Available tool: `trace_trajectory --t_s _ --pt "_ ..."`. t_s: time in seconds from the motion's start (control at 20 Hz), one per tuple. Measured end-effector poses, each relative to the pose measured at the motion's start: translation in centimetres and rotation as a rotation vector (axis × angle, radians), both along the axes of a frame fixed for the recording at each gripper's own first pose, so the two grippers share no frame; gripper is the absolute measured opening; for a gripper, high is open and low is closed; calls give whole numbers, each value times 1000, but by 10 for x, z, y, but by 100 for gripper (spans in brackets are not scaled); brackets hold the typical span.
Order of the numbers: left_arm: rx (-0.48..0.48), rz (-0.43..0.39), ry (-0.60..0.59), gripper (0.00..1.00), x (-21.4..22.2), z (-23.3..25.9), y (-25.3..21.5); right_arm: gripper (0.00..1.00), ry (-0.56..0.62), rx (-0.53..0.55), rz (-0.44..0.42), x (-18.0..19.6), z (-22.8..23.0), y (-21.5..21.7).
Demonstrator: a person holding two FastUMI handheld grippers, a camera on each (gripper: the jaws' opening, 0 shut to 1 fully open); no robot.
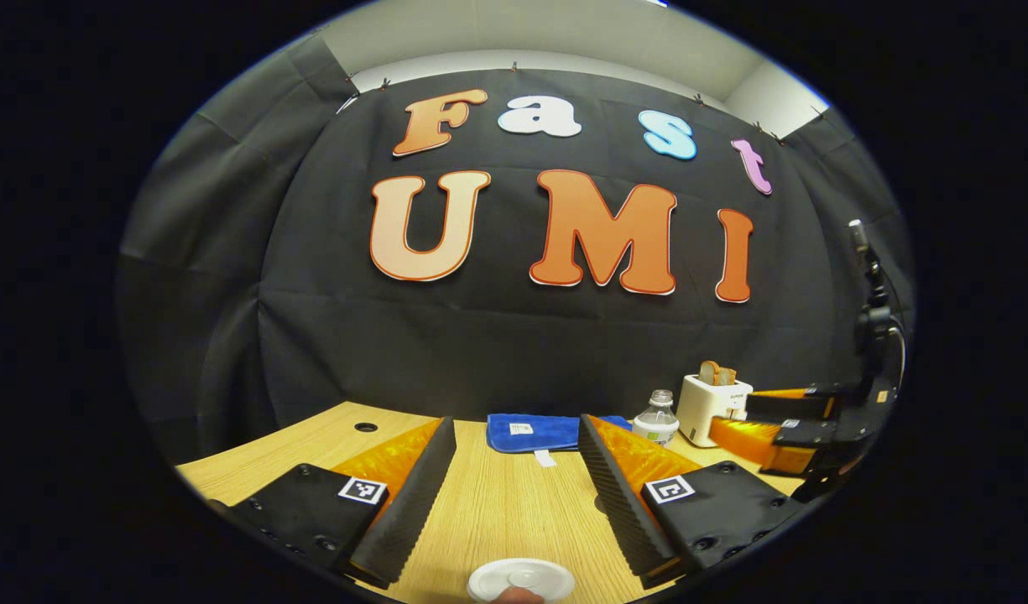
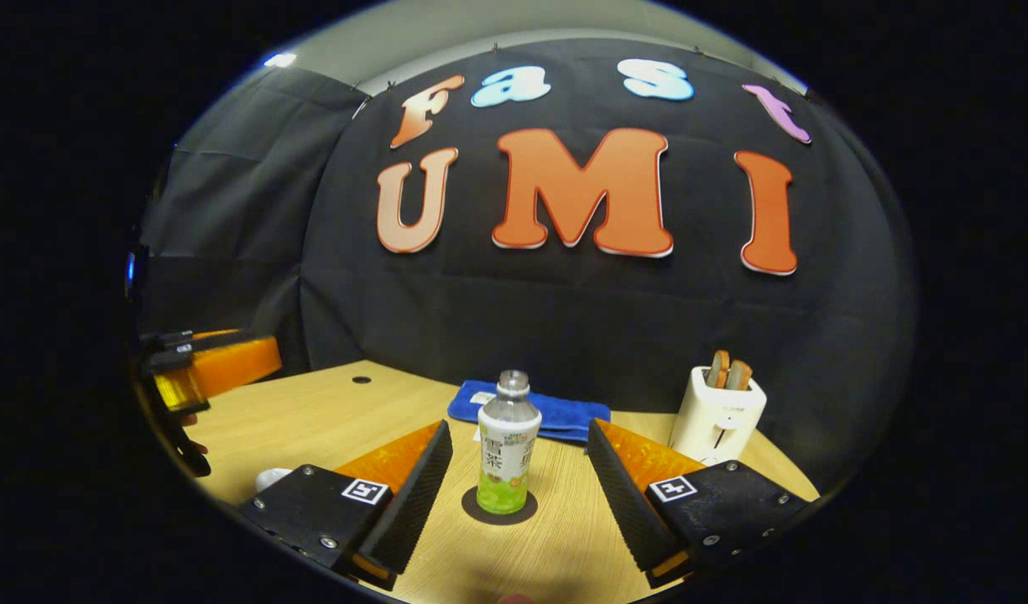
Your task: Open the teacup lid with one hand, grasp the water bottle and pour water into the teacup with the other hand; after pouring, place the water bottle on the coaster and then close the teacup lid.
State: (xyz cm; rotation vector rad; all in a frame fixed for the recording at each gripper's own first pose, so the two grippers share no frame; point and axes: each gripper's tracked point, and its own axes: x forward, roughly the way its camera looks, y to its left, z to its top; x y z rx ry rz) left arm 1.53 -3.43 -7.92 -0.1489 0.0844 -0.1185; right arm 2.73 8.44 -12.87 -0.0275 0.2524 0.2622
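The clear plastic water bottle with the green-and-white label [image 2: 508, 445], upright on the dark round coaster [image 2: 499, 509] on the bench, is seen dead ahead between the spread fingers of the open right tool [image 2: 518, 491], while the white round teacup lid [image 1: 521, 580] lies just below the open left tool [image 1: 518, 495].

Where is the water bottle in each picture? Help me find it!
Left gripper view: the water bottle is small and far off, right of centre, just left of the white toaster.
Right gripper view: the water bottle stands upright in the middle on a dark coaster, between the open fingers.
Shared landmark: the blue cloth lying behind it.
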Motion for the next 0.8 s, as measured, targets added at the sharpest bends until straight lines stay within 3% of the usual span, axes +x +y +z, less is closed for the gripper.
trace_trajectory --t_s 0.25,0.45,0.8 --pt "47 32 -20 96 -3 14 7 97 -122 -24 -44 -19 36 -18" --pt "50 47 -34 96 -6 19 9 97 -135 -60 -77 -28 30 -28" --pt "81 76 -34 96 -6 16 19 100 -183 -14 -87 -24 48 -28"
